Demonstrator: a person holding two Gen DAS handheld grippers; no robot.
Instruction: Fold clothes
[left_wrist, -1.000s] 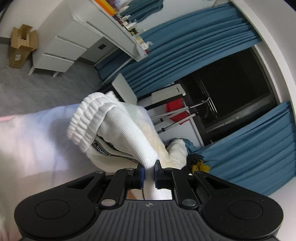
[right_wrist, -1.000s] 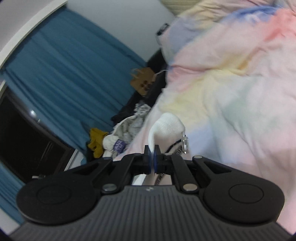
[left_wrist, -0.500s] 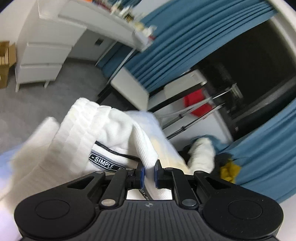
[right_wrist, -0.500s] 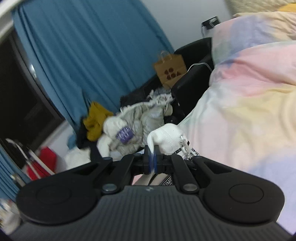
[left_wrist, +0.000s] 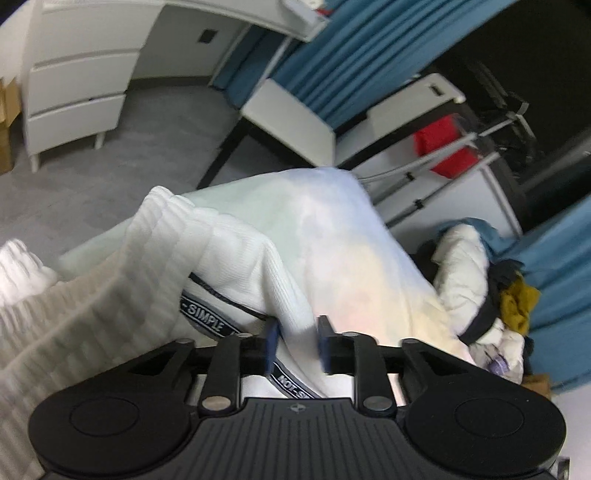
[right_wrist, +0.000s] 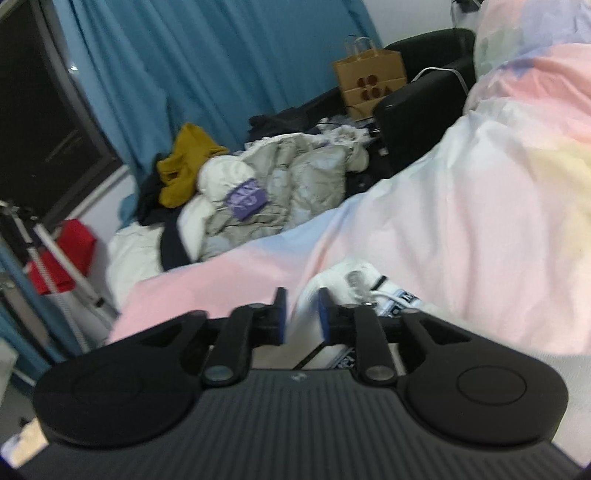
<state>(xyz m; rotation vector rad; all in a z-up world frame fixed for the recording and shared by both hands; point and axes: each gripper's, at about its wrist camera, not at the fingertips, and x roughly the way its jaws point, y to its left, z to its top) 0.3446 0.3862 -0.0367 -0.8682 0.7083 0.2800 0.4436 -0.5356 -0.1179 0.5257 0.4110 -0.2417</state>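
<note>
Your white ribbed garment (left_wrist: 229, 258), with its black "SIMPLE" lettered band (left_wrist: 207, 317), lies bunched on the pastel duvet (left_wrist: 332, 236). Your left gripper (left_wrist: 295, 341) is parted, a fold of the white knit sitting between its blue pads without being pinched. Only the right view shows the other end: a white corner with a metal zipper pull (right_wrist: 356, 278) just beyond your right gripper (right_wrist: 302, 314), which is also parted, cloth between its pads. That view alone shows the clothes pile (right_wrist: 280, 184) and paper bag (right_wrist: 369, 79).
</note>
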